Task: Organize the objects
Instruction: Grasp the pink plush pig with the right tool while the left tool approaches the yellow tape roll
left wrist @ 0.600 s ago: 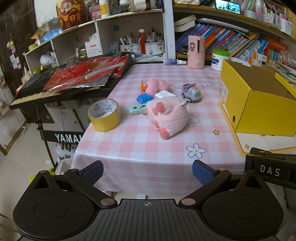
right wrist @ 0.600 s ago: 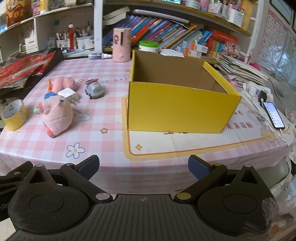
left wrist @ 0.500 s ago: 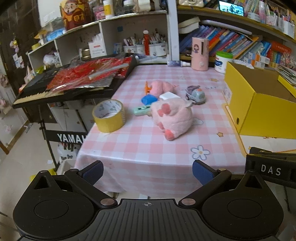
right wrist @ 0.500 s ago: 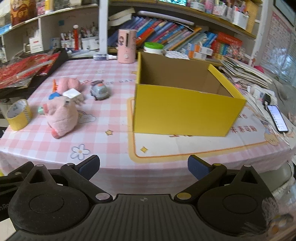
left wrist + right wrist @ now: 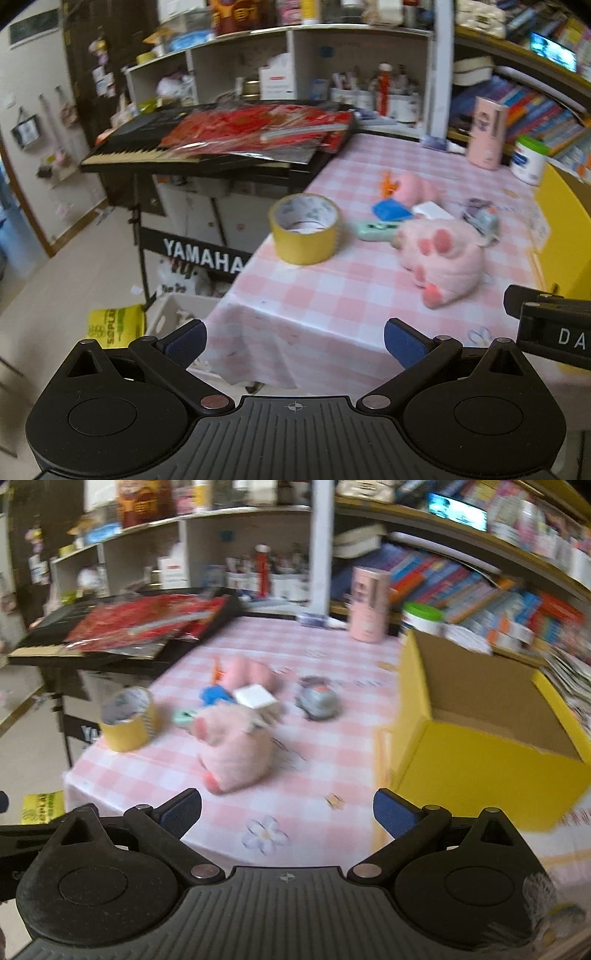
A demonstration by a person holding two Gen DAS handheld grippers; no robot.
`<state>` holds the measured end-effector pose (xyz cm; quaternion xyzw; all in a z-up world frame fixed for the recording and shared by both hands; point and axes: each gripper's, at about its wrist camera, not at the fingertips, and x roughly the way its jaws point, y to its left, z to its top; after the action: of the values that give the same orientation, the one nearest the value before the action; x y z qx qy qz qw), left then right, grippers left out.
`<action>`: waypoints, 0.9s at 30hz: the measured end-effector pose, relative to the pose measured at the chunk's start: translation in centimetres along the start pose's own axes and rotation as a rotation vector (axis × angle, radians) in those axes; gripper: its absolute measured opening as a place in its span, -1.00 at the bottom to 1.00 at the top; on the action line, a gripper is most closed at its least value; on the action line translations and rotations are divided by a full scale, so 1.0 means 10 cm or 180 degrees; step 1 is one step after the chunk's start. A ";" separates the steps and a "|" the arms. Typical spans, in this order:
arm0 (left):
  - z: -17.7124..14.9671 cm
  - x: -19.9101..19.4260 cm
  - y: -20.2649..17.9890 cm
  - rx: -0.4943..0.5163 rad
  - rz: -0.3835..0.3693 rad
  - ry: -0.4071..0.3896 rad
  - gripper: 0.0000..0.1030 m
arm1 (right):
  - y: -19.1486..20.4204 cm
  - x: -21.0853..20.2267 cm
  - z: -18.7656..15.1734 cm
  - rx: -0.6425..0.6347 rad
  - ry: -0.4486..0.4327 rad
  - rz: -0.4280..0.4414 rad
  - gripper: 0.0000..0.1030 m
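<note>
Both wrist views have swung leftward and closer to the table's (image 5: 325,295) near-left corner. In the left view the tape roll (image 5: 304,229) now sits near centre, where the pink plush (image 5: 439,258) sat earlier; the keyboard (image 5: 207,147) and floor fill the left half, and the yellow box (image 5: 561,236) is cut to a sliver at the right edge. In the right view the plush (image 5: 236,746) has come to centre, the box (image 5: 487,738) has shifted to the right, and the phone has left the frame. Both views are now motion-blurred. No object on the table has shifted relative to the others.
</note>
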<state>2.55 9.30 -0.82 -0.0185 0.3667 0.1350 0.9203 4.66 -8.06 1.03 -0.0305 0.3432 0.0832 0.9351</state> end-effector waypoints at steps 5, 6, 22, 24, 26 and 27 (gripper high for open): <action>0.08 0.16 0.03 -0.0073 0.0065 0.0133 1.00 | 0.08 0.24 0.18 -0.0129 -0.0003 0.0285 0.97; 0.09 0.20 0.02 -0.0065 0.0077 0.0167 1.00 | 0.09 0.31 0.23 -0.0167 0.0008 0.0363 0.97; 0.51 0.80 -0.08 -0.0116 0.0079 0.0241 1.00 | 0.14 1.35 0.58 -0.0589 0.0506 0.0911 0.16; 0.57 0.90 -0.11 -0.0137 0.0070 0.0229 0.99 | 0.06 1.27 0.64 -0.0532 0.0432 0.0950 0.15; 0.64 1.03 -0.15 -0.0116 0.0087 0.0237 0.98 | -0.04 1.16 0.70 -0.0472 0.0322 0.0959 0.15; 0.67 1.09 -0.16 -0.0106 0.0087 0.0239 0.98 | -0.08 1.11 0.73 -0.0458 0.0276 0.0948 0.15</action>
<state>15.03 11.19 -3.50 -0.0338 0.3989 0.1528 0.9036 17.79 -6.54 -0.61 -0.0497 0.3771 0.2438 0.8921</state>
